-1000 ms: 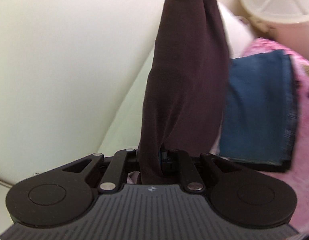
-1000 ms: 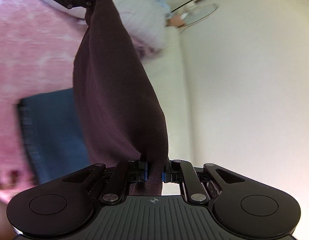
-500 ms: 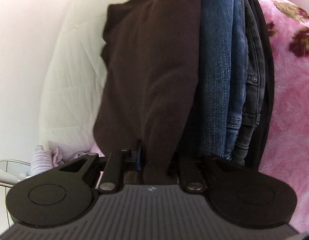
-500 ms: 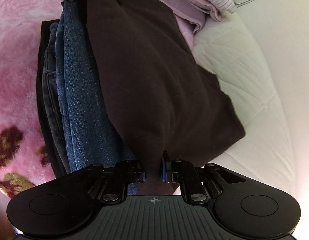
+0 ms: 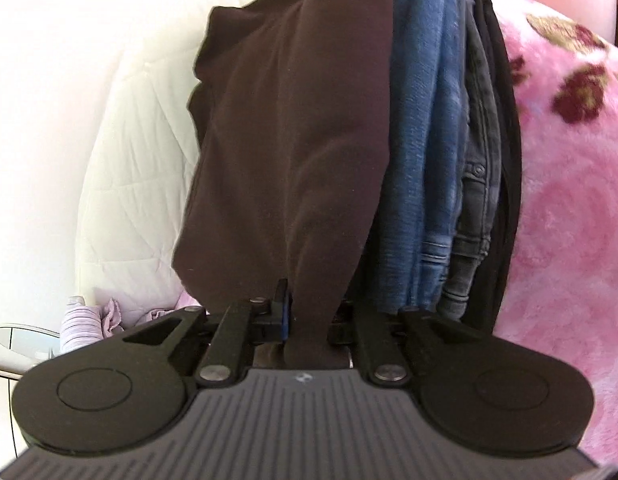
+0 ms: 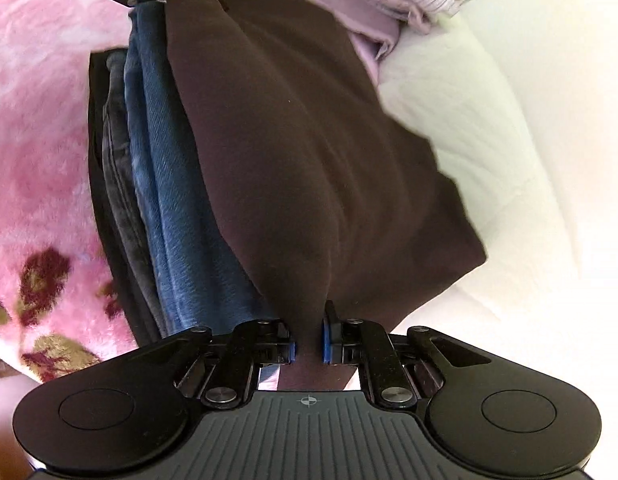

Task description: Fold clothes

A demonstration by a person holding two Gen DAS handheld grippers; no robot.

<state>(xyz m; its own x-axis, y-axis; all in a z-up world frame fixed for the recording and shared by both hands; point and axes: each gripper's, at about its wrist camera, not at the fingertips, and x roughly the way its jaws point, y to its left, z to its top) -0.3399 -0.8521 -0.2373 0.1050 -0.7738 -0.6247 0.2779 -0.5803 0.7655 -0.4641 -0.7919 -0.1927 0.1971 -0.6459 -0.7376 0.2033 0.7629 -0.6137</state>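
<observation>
On the left of the bed, a white quilted cover (image 5: 121, 184) lies bare. Beside it, both tongs pinch opposite ends of a folded dark brown fleece garment (image 5: 293, 140): left tongs (image 5: 309, 320) closing, right tongs (image 6: 309, 344) closing. It rests against stacked blue and grey jeans (image 5: 441, 184), apparently joining the pile, with a pink floral plush blanket (image 5: 565, 200) rightmost.

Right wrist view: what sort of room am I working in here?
Most likely a bedroom. The dark brown garment lies over a stack of folded blue and grey jeans on a fluffy pink floral blanket, beside a white quilted mattress cover.
</observation>
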